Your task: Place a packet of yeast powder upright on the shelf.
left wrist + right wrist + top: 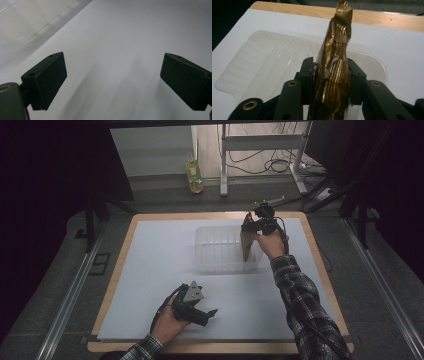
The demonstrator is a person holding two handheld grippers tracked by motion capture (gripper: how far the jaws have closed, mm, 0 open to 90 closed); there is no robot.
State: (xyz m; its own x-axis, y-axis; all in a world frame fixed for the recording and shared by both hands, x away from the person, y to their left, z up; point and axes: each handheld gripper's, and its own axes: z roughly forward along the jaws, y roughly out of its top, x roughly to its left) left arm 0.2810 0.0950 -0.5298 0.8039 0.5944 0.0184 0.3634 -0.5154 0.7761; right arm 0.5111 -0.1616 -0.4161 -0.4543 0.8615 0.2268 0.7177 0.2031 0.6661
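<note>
A crinkled gold-brown packet [246, 245] [337, 47] stands upright between the jaws of my right gripper [248, 227] [330, 68], which is shut on it, both pads against its sides. The packet hangs over the right end of a clear ribbed plastic tray [215, 251] [262, 62] on the white sheet; whether its lower end touches the tray I cannot tell. My left gripper [209, 314] [113, 75] rests low near the table's front edge, jaws wide open, with bare white sheet between them.
The white sheet [150, 270] covers a wooden tabletop [320, 270] whose rim shows all around. Beyond the far edge, a yellowish bottle [194, 176] stands on the floor beside a metal desk frame [223, 165] and cables.
</note>
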